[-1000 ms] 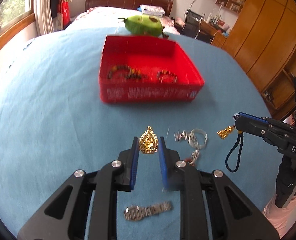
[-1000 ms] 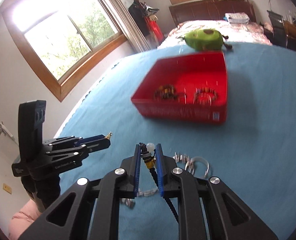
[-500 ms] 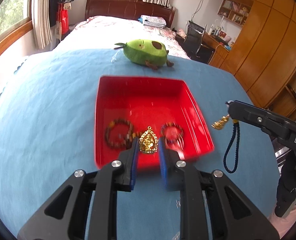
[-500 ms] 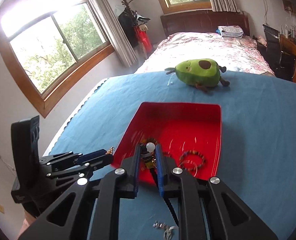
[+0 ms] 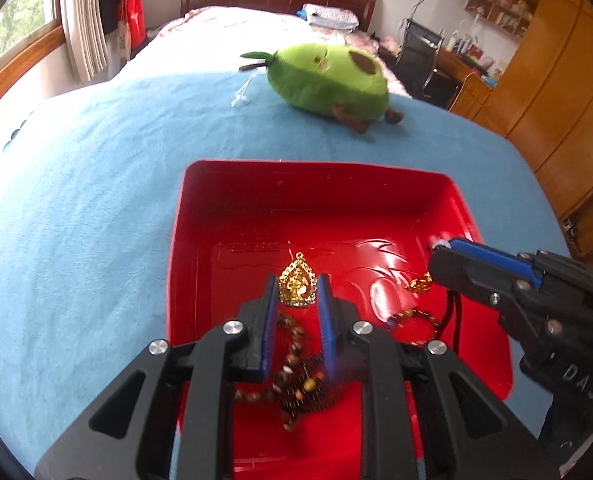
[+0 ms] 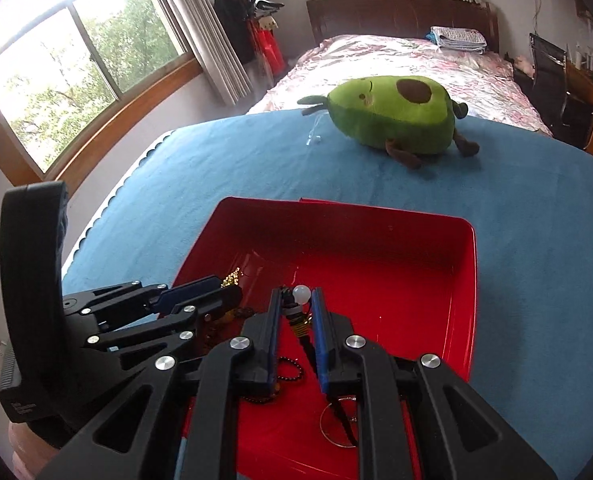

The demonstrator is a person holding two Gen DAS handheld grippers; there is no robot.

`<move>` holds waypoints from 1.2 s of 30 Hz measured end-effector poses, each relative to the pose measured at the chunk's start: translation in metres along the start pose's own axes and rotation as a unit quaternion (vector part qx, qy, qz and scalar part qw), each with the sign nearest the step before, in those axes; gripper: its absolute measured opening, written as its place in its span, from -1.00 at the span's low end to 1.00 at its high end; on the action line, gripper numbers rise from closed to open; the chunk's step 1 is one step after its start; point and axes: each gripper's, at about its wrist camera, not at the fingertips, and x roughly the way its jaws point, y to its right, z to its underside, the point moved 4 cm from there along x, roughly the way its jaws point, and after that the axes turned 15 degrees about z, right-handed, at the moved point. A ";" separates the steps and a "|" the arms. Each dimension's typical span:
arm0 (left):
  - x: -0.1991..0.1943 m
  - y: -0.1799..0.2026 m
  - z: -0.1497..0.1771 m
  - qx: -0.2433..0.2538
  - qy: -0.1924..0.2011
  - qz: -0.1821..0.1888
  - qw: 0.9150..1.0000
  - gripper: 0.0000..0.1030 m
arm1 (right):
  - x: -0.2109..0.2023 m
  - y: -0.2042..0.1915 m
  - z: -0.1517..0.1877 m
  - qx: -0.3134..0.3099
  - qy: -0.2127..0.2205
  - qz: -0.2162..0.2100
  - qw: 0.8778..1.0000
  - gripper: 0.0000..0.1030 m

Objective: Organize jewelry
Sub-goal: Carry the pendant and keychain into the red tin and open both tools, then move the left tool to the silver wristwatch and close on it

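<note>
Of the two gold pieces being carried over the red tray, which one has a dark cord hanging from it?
The small gold charm in the right gripper; the left gripper holds a cordless crown-shaped pendant.

Left gripper (image 5: 298,300): black angular linkage arms showing triangular cut-outs, silver round screw heads sitting at the pivots behind the fingers. Blue ribbed pads (image 5: 271,312) lining the inner finger faces.

Right gripper (image 6: 296,312): wearing the same build, black arms, four silver screws, blue pads (image 6: 318,332) running inside the fingers. Seen from the left wrist camera, its side is bearing white letters "DAS" well behind the fingertips, small screws dotting the body.
</note>
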 end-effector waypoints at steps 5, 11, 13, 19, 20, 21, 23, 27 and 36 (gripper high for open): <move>0.017 -0.009 -0.001 -0.010 -0.014 -0.007 1.000 -0.65 | 0.020 0.003 0.002 0.007 -0.016 0.003 1.000 -0.72; 0.020 -0.017 -0.006 -0.019 -0.018 -0.007 1.000 -0.41 | 0.025 0.006 0.004 0.008 -0.018 0.010 1.000 -0.62; 0.015 -0.017 -0.004 -0.021 -0.016 0.001 1.000 -0.41 | 0.019 0.008 0.005 0.009 -0.014 0.008 1.000 -0.62; -0.032 -0.009 0.020 -0.005 0.014 0.007 1.000 -0.41 | -0.012 0.010 0.022 0.007 0.004 0.001 1.000 -0.62; -0.038 -0.007 0.024 -0.001 0.015 0.006 1.000 -0.41 | -0.020 0.009 0.029 0.002 0.007 -0.001 1.000 -0.62; -0.050 -0.005 0.034 0.003 0.019 0.003 1.000 -0.40 | -0.029 0.009 0.037 0.001 0.009 -0.002 1.000 -0.62; -0.067 -0.001 0.051 0.010 0.025 0.002 1.000 -0.32 | -0.041 0.009 0.050 0.002 0.011 -0.009 1.000 -0.62; -0.095 0.002 0.091 0.024 0.026 -0.010 0.999 -0.28 | -0.072 0.003 0.092 -0.011 0.019 -0.022 1.000 -0.62; -0.135 0.010 0.213 0.054 -0.012 -0.011 0.998 -0.18 | -0.100 0.000 0.198 -0.002 -0.028 -0.045 0.999 -0.62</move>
